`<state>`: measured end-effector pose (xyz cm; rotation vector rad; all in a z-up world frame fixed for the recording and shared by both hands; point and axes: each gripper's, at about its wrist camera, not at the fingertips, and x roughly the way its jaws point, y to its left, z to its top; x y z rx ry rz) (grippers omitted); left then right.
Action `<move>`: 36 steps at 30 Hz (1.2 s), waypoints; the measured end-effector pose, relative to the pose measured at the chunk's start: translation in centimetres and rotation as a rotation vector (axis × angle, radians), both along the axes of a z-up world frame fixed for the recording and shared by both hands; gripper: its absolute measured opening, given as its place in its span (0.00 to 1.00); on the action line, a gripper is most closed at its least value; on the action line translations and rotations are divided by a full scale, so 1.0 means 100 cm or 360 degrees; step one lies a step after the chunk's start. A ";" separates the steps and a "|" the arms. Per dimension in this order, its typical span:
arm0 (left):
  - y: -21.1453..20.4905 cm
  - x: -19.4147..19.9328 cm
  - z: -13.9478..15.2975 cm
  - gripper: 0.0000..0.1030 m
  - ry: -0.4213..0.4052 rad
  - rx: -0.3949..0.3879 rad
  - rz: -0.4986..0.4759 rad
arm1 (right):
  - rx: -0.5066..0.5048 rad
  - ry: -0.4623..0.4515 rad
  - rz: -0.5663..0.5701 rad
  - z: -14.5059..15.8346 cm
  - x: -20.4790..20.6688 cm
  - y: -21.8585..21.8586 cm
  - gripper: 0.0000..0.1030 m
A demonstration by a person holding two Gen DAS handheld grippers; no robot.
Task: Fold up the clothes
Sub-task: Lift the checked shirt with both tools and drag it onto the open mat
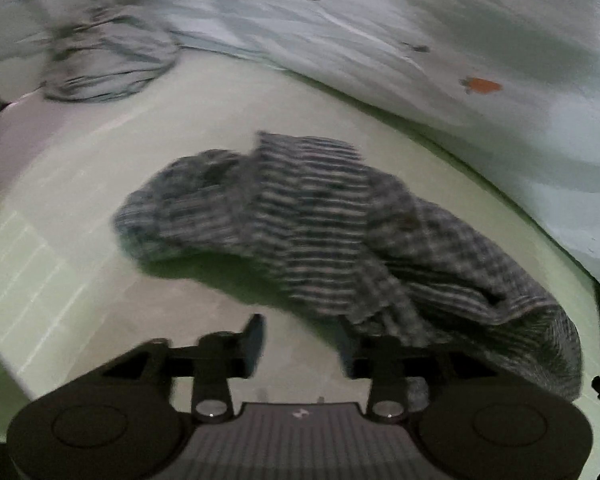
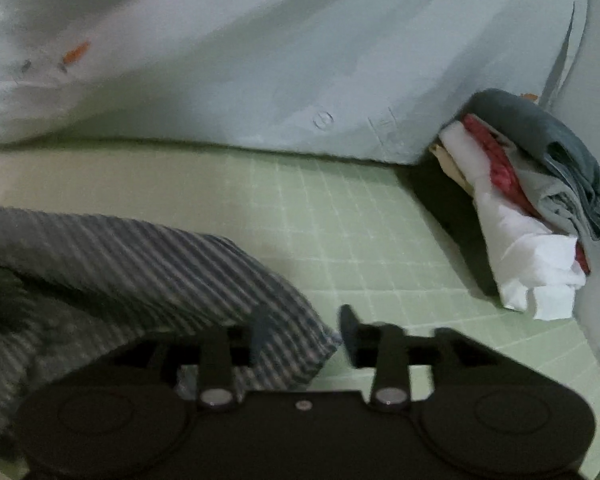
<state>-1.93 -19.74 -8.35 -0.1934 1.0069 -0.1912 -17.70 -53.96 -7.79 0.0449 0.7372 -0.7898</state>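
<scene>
A crumpled grey-and-white striped garment (image 1: 320, 224) lies on the pale green checked bed sheet (image 1: 80, 248). My left gripper (image 1: 300, 340) is open, low over the sheet at the garment's near edge; its right finger touches or overlaps the cloth. In the right wrist view the same striped garment (image 2: 140, 264) lies at the left. My right gripper (image 2: 300, 332) is open at the garment's right corner, and the cloth edge lies between or just under the fingers. Both views are blurred.
A pale blue-white bedcover (image 1: 420, 40) with a small orange print lies bunched along the back. A second striped garment (image 1: 108, 56) lies at the far left. A stack of folded clothes (image 2: 532, 200), grey, red and white, stands at the right by the wall.
</scene>
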 end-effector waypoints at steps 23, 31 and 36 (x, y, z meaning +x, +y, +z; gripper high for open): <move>0.100 0.089 -0.022 0.73 0.0067 0.0079 -0.0233 | -0.0032 -0.0171 0.0312 0.009 0.111 0.204 0.89; 0.128 0.108 -0.034 0.73 0.0118 0.0080 -0.0246 | 0.0084 -0.0107 0.0424 -0.004 0.154 0.241 0.89; 0.136 0.116 -0.042 0.73 0.0171 0.0043 -0.0237 | 0.0297 -0.0056 0.0475 -0.024 0.163 0.244 0.80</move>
